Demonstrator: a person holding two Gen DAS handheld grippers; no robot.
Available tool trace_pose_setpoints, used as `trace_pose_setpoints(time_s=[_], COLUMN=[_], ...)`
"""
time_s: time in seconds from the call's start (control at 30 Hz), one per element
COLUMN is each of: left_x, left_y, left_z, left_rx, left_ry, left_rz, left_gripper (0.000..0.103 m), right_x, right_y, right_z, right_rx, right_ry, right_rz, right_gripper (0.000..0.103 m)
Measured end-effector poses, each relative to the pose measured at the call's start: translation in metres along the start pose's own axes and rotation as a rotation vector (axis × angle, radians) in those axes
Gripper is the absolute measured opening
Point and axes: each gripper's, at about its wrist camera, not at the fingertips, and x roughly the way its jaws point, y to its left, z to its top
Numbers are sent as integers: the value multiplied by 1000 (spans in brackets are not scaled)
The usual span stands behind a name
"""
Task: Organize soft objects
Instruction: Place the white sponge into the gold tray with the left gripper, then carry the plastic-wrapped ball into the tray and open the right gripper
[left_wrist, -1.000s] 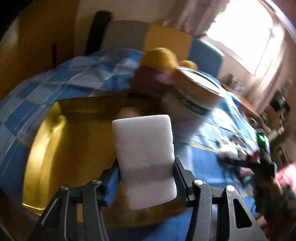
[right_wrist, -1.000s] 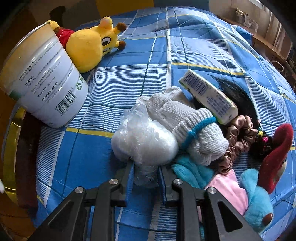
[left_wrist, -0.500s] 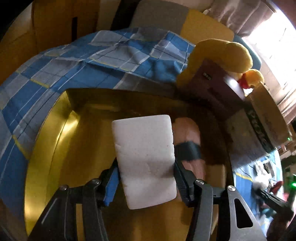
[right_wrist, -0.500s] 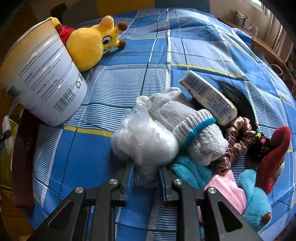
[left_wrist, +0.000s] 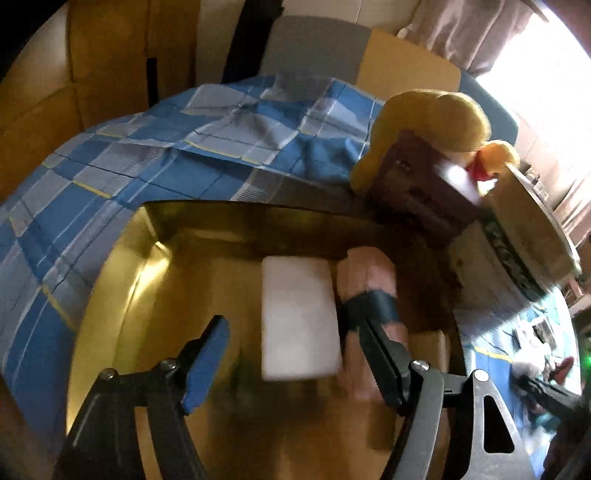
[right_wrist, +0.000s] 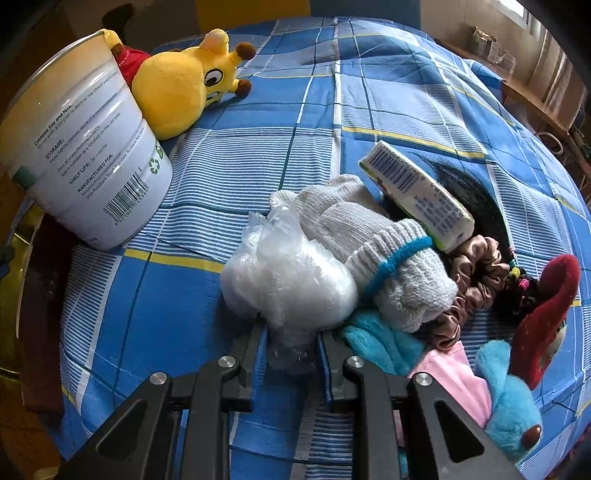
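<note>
Left gripper (left_wrist: 288, 350) held over the gold tray (left_wrist: 110, 302), jaws spread wide after just opening, pads clear of the white sponge block (left_wrist: 299, 317). Sponge seen between the two fingers but touching neither: a clear gap to the blue pad on the left, nearer the black finger on the right, whether touching there hard to tell. Lay inside the tray, near its far wall, just beside a pinkish rolled item with a dark band (left_wrist: 369, 295) on its right. Whether fully settled on the tray floor or still dropping could not be told; edges slightly blurred. Plain white, rectangular, soft-cornered, no markings visible.

Right gripper (right_wrist: 291, 354) pressed together on the neck of a clear plastic bag of white stuffing (right_wrist: 288, 280), pinched between the blue pads. Bag resting on the blue checked cloth (right_wrist: 332, 110), puffed and crinkled, bulging just ahead of the fingertips. Touching its right side, a white knitted sock with a blue band (right_wrist: 376, 243); a turquoise fluffy piece (right_wrist: 380, 347) just below that. Large white tin (right_wrist: 92, 158) standing well to the left, yellow plush toy (right_wrist: 184, 85) leaning behind it.
</note>
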Motion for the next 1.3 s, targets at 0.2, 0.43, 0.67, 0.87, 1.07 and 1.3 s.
trace_pose_setpoints(time_s=[0.2, 0.43, 0.67, 0.87, 1.07, 1.3], left_x=[-43, -68, -77, -81, -86, -85], left_y=[-6, -14, -22, -23, -23, -19], left_z=[-31, -58, -71, -78, -81, -83], left_rx=[49, 91, 143, 160, 170, 165], left_ry=[-61, -69, -75, -75, -86, -79], left_rz=[0, -24, -42, -63, -81, -90], left_gripper=[73, 73, 73, 73, 73, 73], right_x=[-2, -19, -42, -67, -82, -98], right_y=[3, 9, 23, 36, 48, 111], right_z=[0, 1, 18, 72, 138, 193], right_rx=[-9, -29, -25, -5, 38, -55], right_ry=[-12, -82, -144, -212, -260, -329], right_rz=[1, 54, 85, 21, -26, -8], right_gripper=[22, 22, 22, 22, 22, 22])
